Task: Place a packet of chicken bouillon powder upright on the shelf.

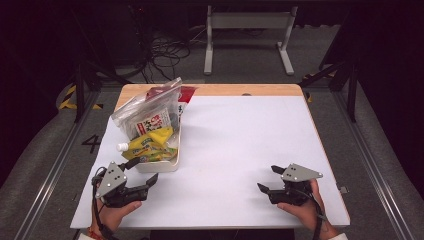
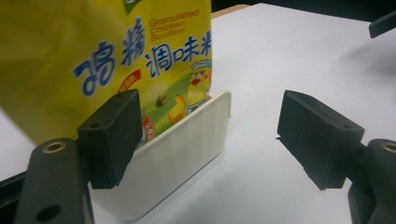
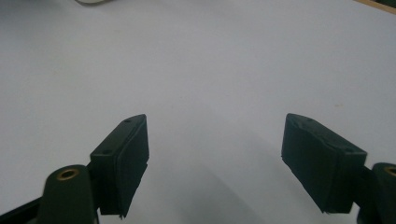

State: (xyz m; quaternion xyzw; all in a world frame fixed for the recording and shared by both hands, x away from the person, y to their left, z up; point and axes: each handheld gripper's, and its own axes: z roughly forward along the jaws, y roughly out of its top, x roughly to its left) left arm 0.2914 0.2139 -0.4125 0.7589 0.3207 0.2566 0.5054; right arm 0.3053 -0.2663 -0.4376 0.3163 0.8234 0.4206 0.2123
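High view | left gripper (image 1: 142, 176) jaws spread, empty | white plastic tray (image 1: 159, 165) of yellow bouillon packets (image 1: 150, 142) at its 12 o'clock, just beside | right gripper (image 1: 270, 179) spread, empty, well apart; left nearer.

One white-topped bench (image 1: 240, 150) with a wooden far edge carries one white rectangular plastic tray (image 1: 167, 164). In the tray stand two clear plastic zip bags (image 1: 150, 107) of packets, two yellow printed pouches (image 1: 150, 145), and one squeeze pack ending in a small white cap (image 1: 122, 147). Two black two-jaw claws are present: one left claw (image 1: 145, 175), one right claw (image 1: 268, 179).
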